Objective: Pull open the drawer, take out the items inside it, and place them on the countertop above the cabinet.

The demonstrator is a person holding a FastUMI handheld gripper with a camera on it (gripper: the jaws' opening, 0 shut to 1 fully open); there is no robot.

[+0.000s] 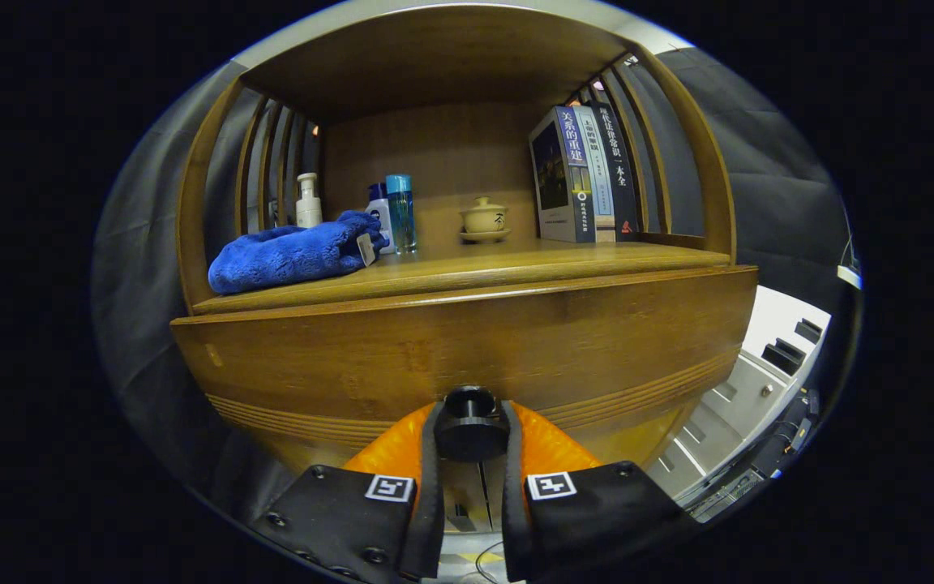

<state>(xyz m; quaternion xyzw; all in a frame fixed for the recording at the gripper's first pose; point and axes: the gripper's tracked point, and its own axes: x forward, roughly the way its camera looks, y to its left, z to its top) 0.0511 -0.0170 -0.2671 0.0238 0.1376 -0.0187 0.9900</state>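
A wooden cabinet fills the scene, and its drawer front (467, 341) spreads wide just ahead of me. A round dark knob (471, 426) sticks out from the drawer's lower middle. My gripper (471, 438) has both fingers pressed against the knob's sides, shut on it. Above the drawer lies the wooden countertop (516, 268). The drawer's inside is hidden.
On the countertop rest a blue plush towel (293, 255) at the left, a white pump bottle (308, 203), two blue-capped bottles (400, 212), a lidded tea cup on a saucer (484, 219) and standing books (584, 174) at the right. White equipment (759, 381) stands to the cabinet's right.
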